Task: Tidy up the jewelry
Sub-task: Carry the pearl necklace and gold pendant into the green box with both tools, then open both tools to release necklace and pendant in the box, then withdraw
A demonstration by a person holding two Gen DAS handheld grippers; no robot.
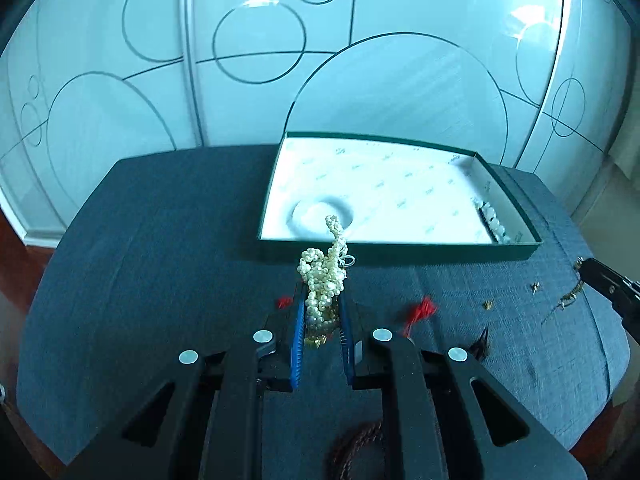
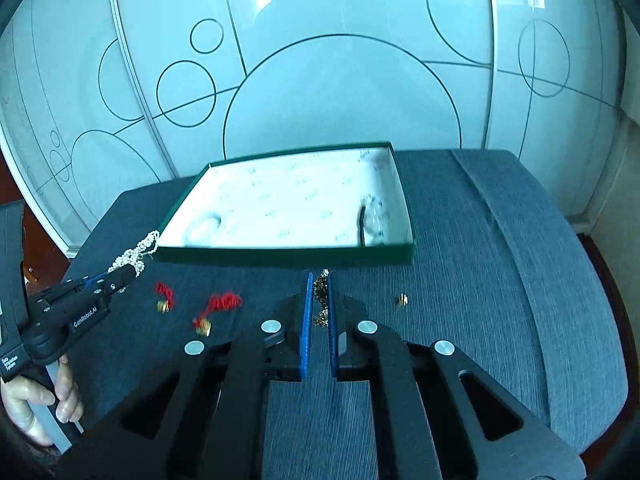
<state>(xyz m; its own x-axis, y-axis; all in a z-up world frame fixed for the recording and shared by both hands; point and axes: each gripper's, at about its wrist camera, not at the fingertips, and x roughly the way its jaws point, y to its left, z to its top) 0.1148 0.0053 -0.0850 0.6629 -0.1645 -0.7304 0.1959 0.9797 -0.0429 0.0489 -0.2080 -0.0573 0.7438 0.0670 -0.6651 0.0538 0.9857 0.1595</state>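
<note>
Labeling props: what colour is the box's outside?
Dark green box, white printed lining; clearest in the right wrist view.

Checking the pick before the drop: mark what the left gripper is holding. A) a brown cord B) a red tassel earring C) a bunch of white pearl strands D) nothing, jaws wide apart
C: the left gripper is clamped on a bunch of white pearl strands that sticks up past its blue pads, in front of the green box; the right wrist view shows the same.
</note>
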